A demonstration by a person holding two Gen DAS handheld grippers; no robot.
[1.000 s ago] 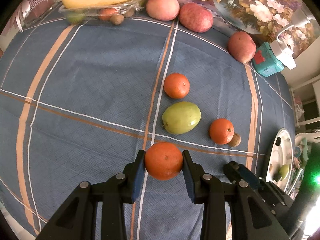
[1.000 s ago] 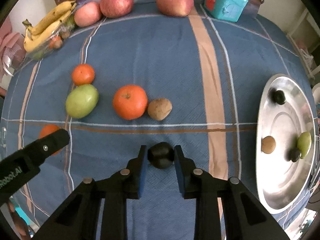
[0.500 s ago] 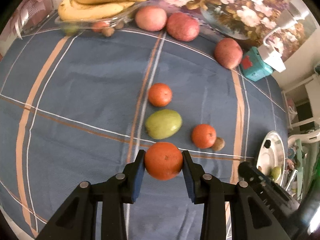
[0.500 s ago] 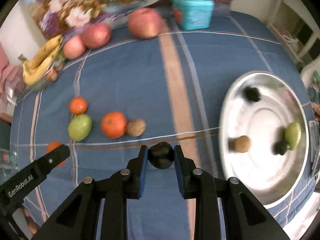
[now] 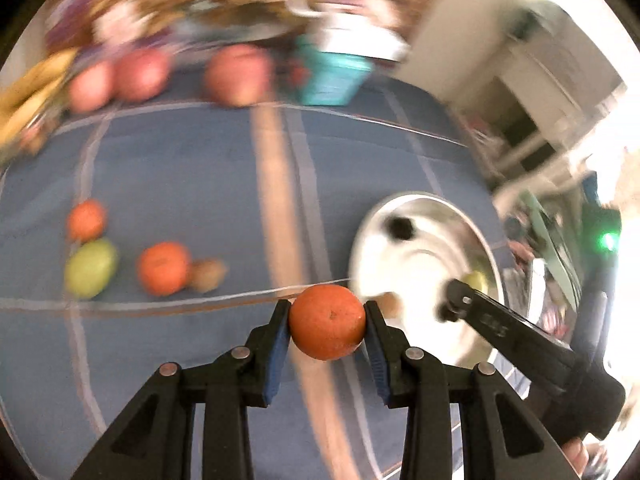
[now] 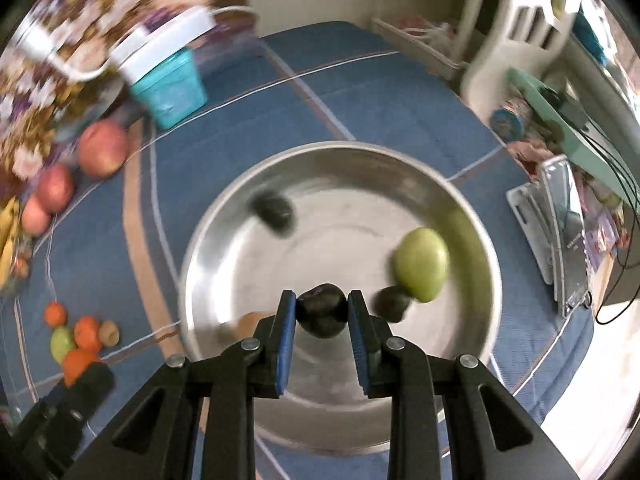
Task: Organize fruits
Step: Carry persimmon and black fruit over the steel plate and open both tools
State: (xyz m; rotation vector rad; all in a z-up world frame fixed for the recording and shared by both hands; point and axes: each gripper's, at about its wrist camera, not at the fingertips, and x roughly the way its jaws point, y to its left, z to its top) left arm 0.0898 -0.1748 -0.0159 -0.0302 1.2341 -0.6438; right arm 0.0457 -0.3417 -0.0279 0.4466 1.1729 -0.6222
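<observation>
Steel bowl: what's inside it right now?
The steel bowl holds a green fruit, two dark fruits and a brown one, partly hidden by the right claw.

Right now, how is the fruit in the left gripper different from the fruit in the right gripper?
The left gripper holds an orange; the right gripper holds a dark fruit. The orange is bright and bigger, so its gripper is spread wider; the dark fruit is nearly black and smaller. The dark fruit is over the metal bowl; the orange is beside its rim, over the cloth. Both are roundish and pinched off the table.
</observation>
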